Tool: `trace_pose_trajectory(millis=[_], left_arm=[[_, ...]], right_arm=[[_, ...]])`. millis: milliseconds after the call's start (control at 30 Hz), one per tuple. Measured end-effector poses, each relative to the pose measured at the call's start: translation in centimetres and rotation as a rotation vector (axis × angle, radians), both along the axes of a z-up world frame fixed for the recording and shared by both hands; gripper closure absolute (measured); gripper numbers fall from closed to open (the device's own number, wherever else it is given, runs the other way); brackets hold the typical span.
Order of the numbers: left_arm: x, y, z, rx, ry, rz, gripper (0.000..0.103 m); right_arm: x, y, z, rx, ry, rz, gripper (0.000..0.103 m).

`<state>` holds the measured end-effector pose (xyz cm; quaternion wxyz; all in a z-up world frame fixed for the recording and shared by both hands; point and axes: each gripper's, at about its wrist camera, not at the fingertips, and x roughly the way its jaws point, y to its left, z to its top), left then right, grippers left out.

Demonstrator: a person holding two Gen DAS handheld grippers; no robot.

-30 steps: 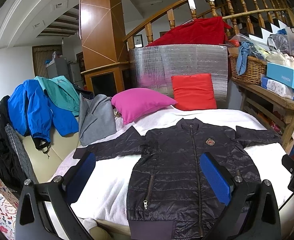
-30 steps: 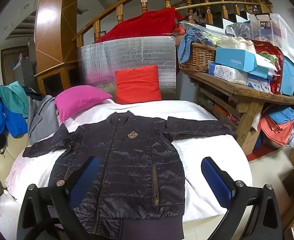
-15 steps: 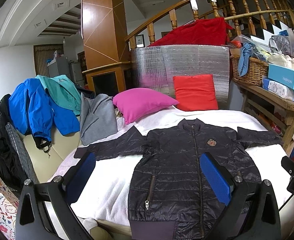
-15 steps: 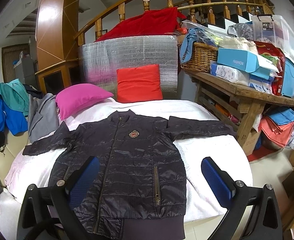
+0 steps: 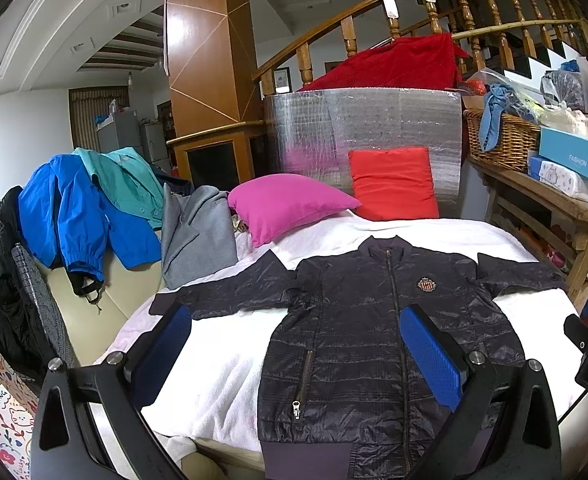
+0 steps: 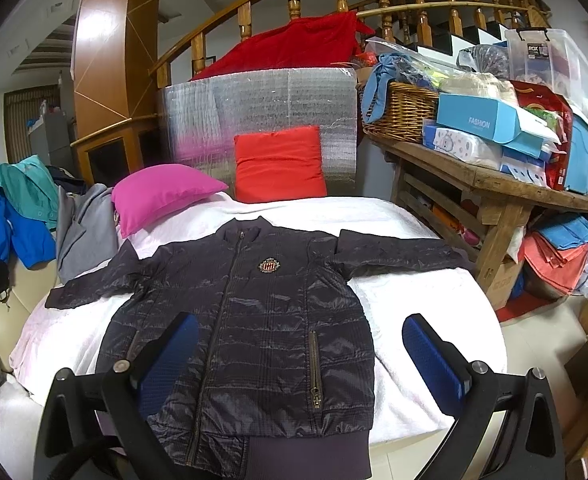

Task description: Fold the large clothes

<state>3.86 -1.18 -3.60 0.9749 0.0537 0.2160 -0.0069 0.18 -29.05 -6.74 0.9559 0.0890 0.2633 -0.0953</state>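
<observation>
- The left gripper [image 5: 295, 350] hovers above the near left part of the bed [image 5: 222, 364], its 2 blue-padded fingers [image 5: 162, 344] spread wide with nothing between them.
- Beneath it lies the jacket [image 5: 357, 344], dark, quilted and zipped shut, face up on the white bedcover, hem toward the near edge and collar toward the pink pillow [image 5: 286, 204] and red cushion [image 5: 391, 182].
- Its left sleeve [image 5: 230, 294] stretches flat toward the draped clothes at the bedside, cuff close to the left pad as seen from the left wrist.
- The shell looks thin and glossy, so it is probably light, soft and slippery; a shallow pinch may slide off, and the puffed panels will likely spring back after a fold.
- Good holds seem to be the sleeve cuff, the shoulder seam and the ribbed hem band [image 6: 305, 454], where the cloth is denser and less slick.
- The chest badge [image 6: 270, 266] and 2 pocket zips are hard spots best kept clear of the pads.
- The right sleeve [image 6: 401, 254] reaches toward the wooden table [image 6: 493, 182], lying flat and free.
- The right gripper [image 6: 297, 360] is held over the lower right of the jacket, fingers [image 6: 431, 360] equally far apart and empty.
- No fold shows yet; taking each cuff and bringing the sleeves across the chest looks like a sensible first move.
</observation>
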Motion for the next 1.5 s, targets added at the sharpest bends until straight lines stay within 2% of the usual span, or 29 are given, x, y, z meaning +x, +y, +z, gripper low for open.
trace_pose_trajectory(millis=[300,400,467,500,633,800,867,967,1100,1267,1333,1367,1433,1500], left_arm=[[2.6,-1.1,-1.5,0.020,0.053,0.003,0.000],[5.0,-1.7,-3.2,0.039,0.103,0.011,0.000],[7.0,-1.7,-4.8,0.046,0.158,0.015,0.000],[8.2,-1.7,-5.9,0.046,0.195,0.021,0.000],[13.1,-0.9,-11.4,0.066,0.334,0.082,0.000],[17.7,0.0,-17.8,0.102,0.442,0.153,0.000],[19.4,0.3,-20.3,0.104,0.497,0.170,0.000],[21.0,0.5,-22.9,0.090,0.568,0.180,0.000],[22.2,-0.2,-24.6,0.110,0.595,0.186,0.000],[22.8,-1.2,-25.0,0.144,0.577,0.175,0.000],[23.2,-1.4,-25.2,0.140,0.588,0.170,0.000],[23.3,-1.4,-25.3,0.138,0.594,0.167,0.000],[23.4,-1.4,-25.4,0.135,0.604,0.152,0.000],[23.8,-1.4,-25.6,0.136,0.613,0.133,0.000]], right_arm=[[2.1,-2.3,-1.7,0.037,0.051,-0.029,0.000],[3.3,-4.5,-3.0,0.080,0.062,-0.040,0.000],[4.6,-7.7,-4.6,0.147,0.065,-0.061,0.000],[4.6,-7.7,-4.6,0.147,0.065,-0.061,0.000],[7.4,-15.8,-8.9,0.308,0.053,-0.115,0.000],[11.4,-25.2,-14.5,0.512,0.051,-0.187,0.000],[13.3,-29.9,-17.3,0.675,0.018,-0.228,0.000],[16.2,-34.1,-20.1,0.833,-0.032,-0.273,0.004],[21.1,-38.1,-23.6,1.000,-0.037,-0.307,0.028],[26.0,-40.5,-26.7,1.128,-0.034,-0.357,0.032],[27.5,-41.0,-27.3,1.119,-0.026,-0.387,0.038],[28.0,-41.1,-27.2,1.105,-0.035,-0.406,0.043],[29.1,-41.6,-27.5,1.104,-0.028,-0.424,0.074],[29.9,-42.0,-27.9,1.125,-0.016,-0.461,0.081]])
